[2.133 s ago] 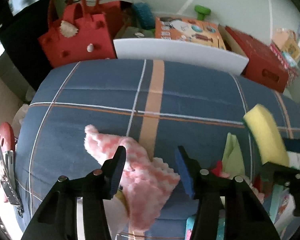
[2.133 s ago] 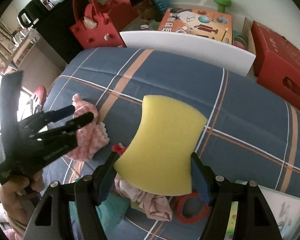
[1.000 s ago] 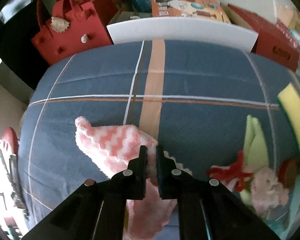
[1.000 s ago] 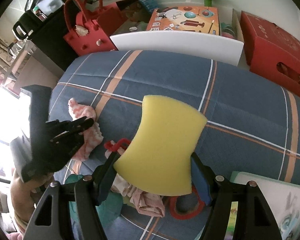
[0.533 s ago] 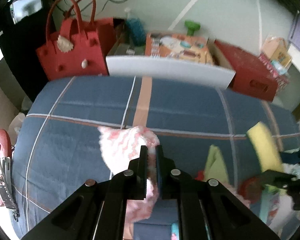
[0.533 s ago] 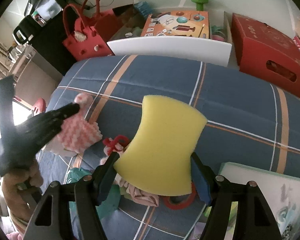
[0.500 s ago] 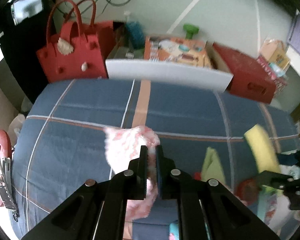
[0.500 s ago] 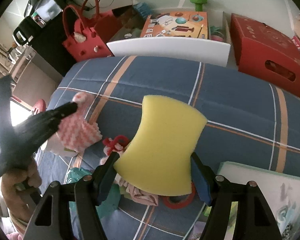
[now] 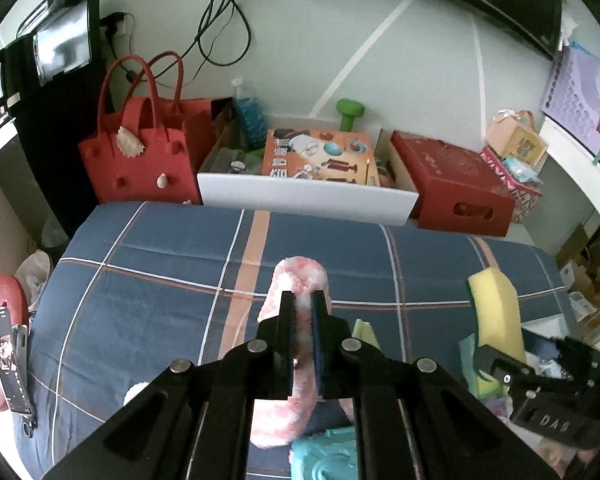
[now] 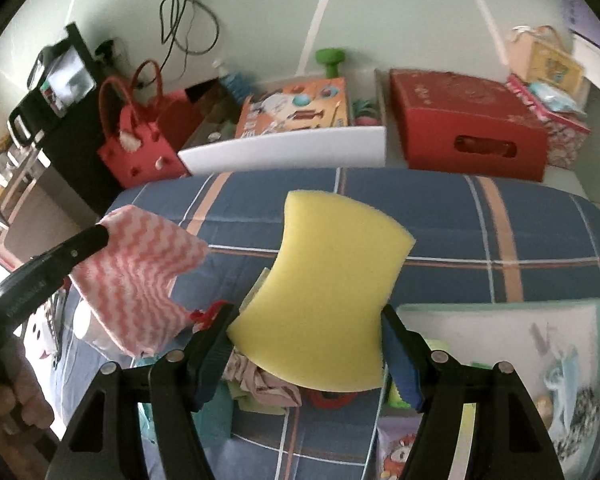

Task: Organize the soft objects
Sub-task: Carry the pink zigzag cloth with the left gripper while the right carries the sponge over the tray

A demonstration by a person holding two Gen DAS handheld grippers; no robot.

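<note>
My left gripper [image 9: 302, 307] is shut on a pink and white zigzag cloth [image 9: 288, 412], which hangs clear of the blue plaid bedcover [image 9: 160, 292]. In the right wrist view the same cloth [image 10: 140, 276] dangles from the left gripper [image 10: 100, 234] at the left. My right gripper [image 10: 306, 322] is shut on a big yellow sponge [image 10: 332, 292], held upright above the bed. That sponge [image 9: 496, 312] also shows at the right of the left wrist view. Under the sponge lies a pile of small cloths [image 10: 264, 384].
Beyond the bed stand a red felt bag [image 9: 140, 156], a white open box [image 9: 300, 196] with an orange book, and a red carton [image 9: 452, 184]. A picture book [image 10: 512, 344] lies on the bed at the right. A teal item [image 9: 320, 456] sits near the front edge.
My left gripper has lifted the pink cloth off the bedcover and tilted up, so more of the wall shows. My right gripper, still on the sponge, has risen and rolled a little.
</note>
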